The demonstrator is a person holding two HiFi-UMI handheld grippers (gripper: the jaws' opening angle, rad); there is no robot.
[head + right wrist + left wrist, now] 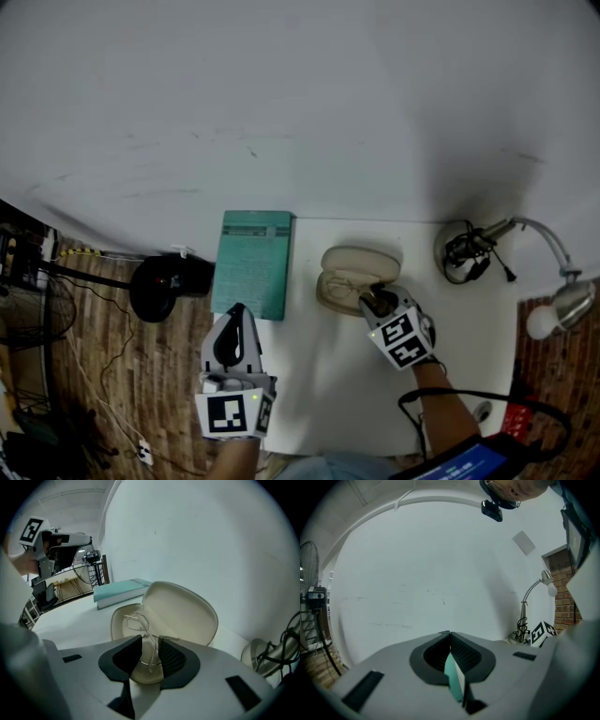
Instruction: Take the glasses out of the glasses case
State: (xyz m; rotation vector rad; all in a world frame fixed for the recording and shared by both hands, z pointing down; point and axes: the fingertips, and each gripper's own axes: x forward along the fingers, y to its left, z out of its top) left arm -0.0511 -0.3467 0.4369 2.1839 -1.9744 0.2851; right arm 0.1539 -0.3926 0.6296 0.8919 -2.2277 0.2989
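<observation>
The cream oval hard-shell glasses case point(361, 263) is lying open at the middle of the head view on the white desk point(328, 384), its lid tipped back toward the wall. The thin wire-framed glasses point(137, 622) are still lying folded inside its lower shell, so the opening step looks done and the lifting out is what remains.

The right tool point(150, 651) is reaching down into the case from the lower right of the head view. In the right gripper view its jaws are standing spread, with a strand of the wire frame running between them. Neither pad is pressing on it yet, so the grasp seems to be only being lined up. Closing on the frame, raising it clear of the shell and setting it down are all left to do.

The left tool point(450, 633) is sitting at the lower left of the head view, its jaws pressed together at the tips, by the near corner of the flat teal hardcover book point(253, 264). A teal sliver is showing behind the tips, probably that book's edge, though contact is unclear.
</observation>
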